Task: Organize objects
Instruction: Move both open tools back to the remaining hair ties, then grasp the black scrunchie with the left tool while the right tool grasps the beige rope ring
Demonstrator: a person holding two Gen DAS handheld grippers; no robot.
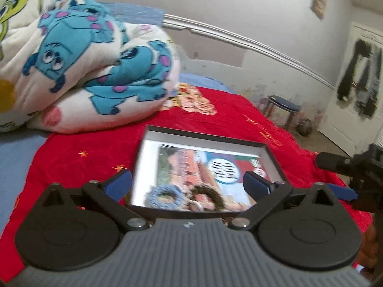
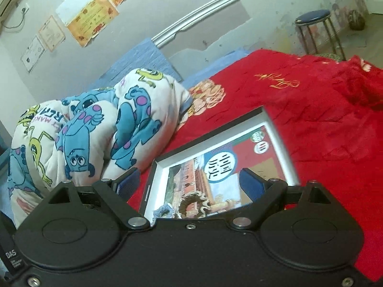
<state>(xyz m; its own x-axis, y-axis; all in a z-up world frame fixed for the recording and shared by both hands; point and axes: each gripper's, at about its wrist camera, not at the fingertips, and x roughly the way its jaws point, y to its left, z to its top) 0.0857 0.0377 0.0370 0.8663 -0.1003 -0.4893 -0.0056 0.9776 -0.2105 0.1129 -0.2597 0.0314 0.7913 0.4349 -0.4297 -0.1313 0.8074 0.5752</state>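
Lying flat on a red plush bedspread (image 1: 239, 119), a black-framed rectangular picture box with a printed illustration (image 1: 203, 167) sits just ahead of both claws. Left gripper (image 1: 188, 185) and right gripper (image 2: 189, 184) both stand spread wide, pinching nothing. It looks stiff, light and perhaps glazed, so best gripped on opposite frame edges. A folded white cartoon-monster quilt (image 1: 95, 59) bulks beyond-left, near the frame's corner.

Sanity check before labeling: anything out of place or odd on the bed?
Yes: a black picture frame lies flat, face up, on the red blanket, askew to the bed, beside the bundled cartoon quilt. Wall paint behind is peeling.
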